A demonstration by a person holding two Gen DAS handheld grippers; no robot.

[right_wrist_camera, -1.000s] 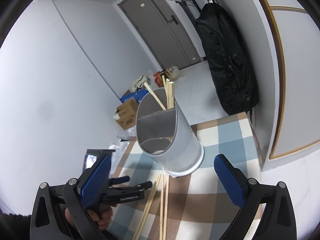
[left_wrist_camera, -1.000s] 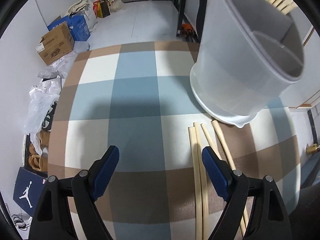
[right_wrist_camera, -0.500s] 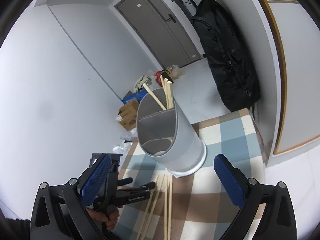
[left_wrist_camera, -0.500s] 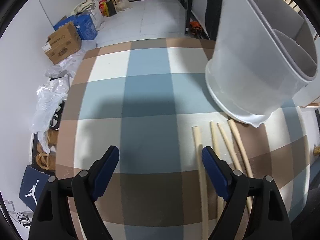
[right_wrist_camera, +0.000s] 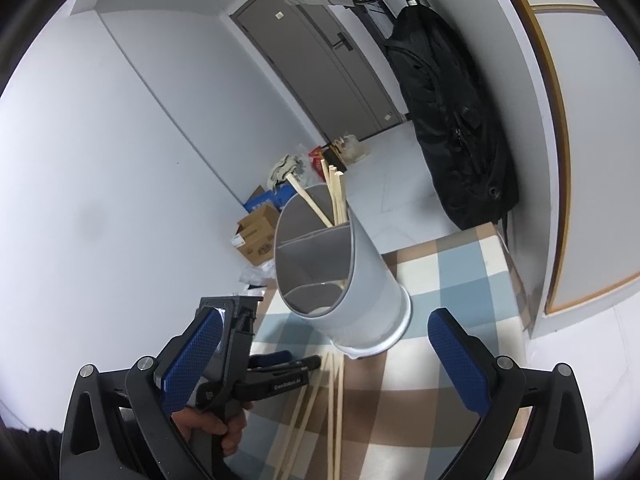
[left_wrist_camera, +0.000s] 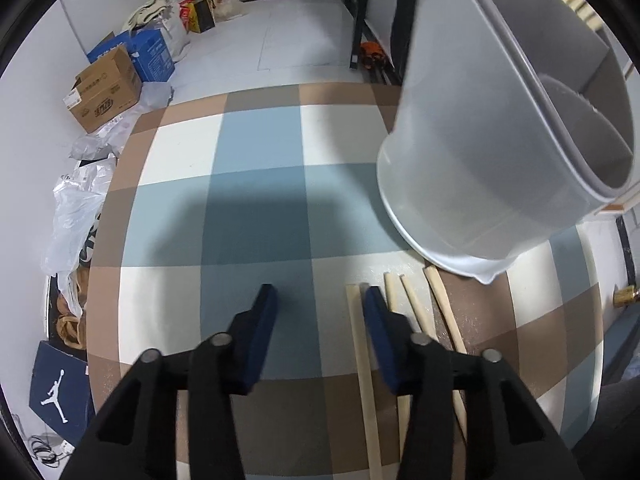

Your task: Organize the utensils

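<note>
Chopsticks now between narrower left gripper fingers, not yet pinched; right gripper fingers wide as before.

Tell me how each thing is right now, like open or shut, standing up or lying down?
Left gripper: open, low over the tablecloth, nothing in it.
Right gripper: open wide, empty.
Utensil holder: standing on the table, some chopsticks already inside.
Chopsticks in the holder: propped up in the back compartment.
Loose chopsticks: lying flat on the tablecloth, in front of the holder.
Door: shut.
</note>
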